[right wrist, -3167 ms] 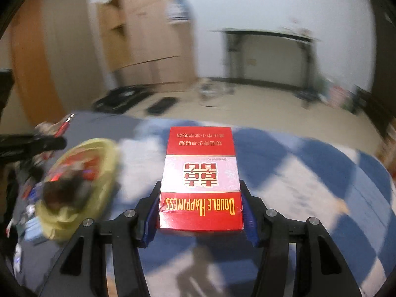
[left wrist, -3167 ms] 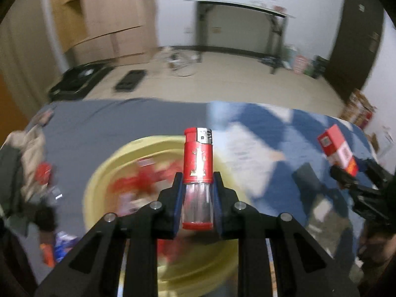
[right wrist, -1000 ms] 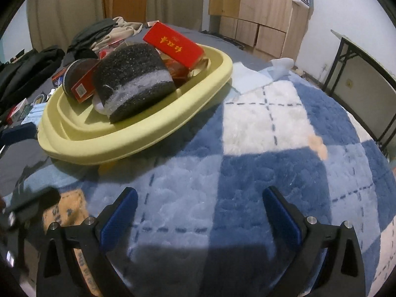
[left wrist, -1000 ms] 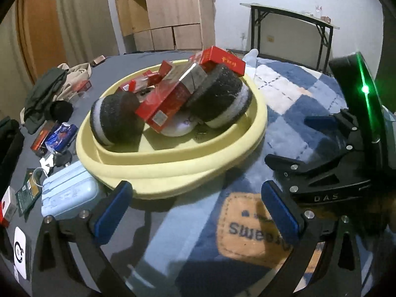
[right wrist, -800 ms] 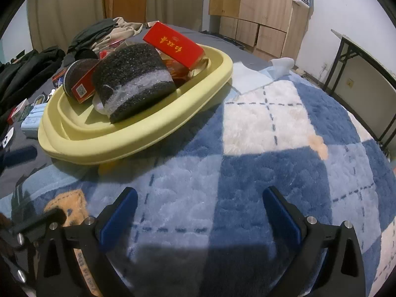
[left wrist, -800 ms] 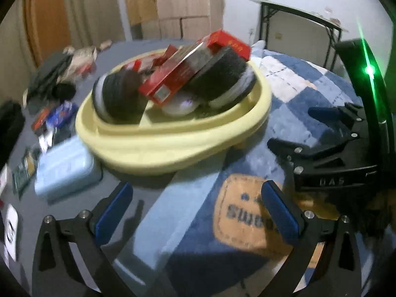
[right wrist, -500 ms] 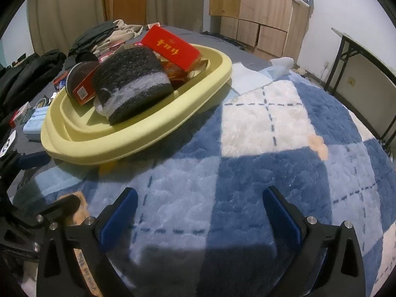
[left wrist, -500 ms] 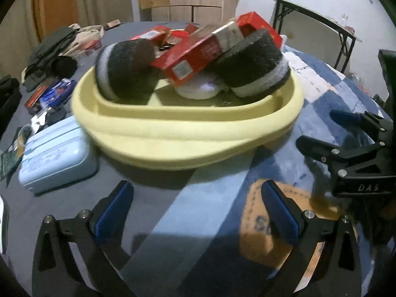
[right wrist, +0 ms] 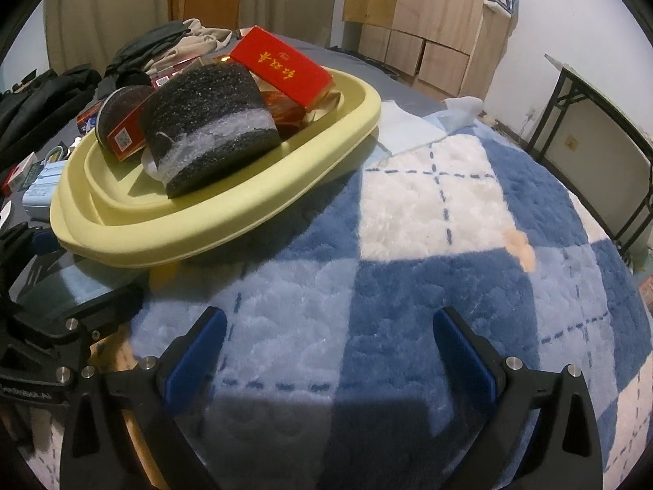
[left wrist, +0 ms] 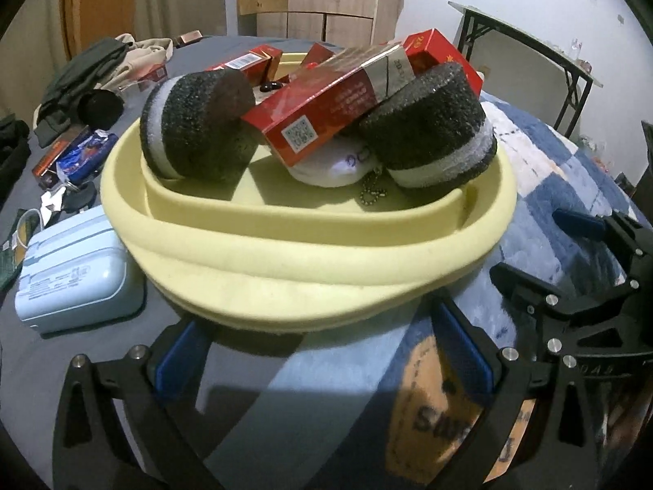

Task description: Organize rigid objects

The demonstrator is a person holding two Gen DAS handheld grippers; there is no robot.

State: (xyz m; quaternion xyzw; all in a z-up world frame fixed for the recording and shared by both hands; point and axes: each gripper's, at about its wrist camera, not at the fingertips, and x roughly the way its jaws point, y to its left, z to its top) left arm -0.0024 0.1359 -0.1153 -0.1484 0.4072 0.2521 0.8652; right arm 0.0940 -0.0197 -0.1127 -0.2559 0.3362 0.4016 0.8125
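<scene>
A pale yellow basin [left wrist: 310, 269] [right wrist: 212, 228] rests on the bed, piled with red cigarette packs [left wrist: 326, 102] [right wrist: 281, 65] and two dark foam rolls [left wrist: 196, 122] [right wrist: 212, 122]. A small ball chain [left wrist: 373, 194] lies inside it. My left gripper [left wrist: 322, 351] is open and empty, low in front of the basin's near rim. My right gripper [right wrist: 326, 351] is open and empty over the blue and white checked blanket [right wrist: 428, 245], to the basin's right. Each gripper shows at the edge of the other's view.
A light blue case [left wrist: 73, 269] lies left of the basin, with small packets [left wrist: 73, 155] and dark clothes [left wrist: 81, 77] behind it. Wooden cupboards [right wrist: 428, 12] and a black-legged table [right wrist: 604, 122] stand across the room.
Earlier my left gripper held a red lighter and my right a red pack; both are now open and empty. In the last second my left gripper moved closer to the basin's rim.
</scene>
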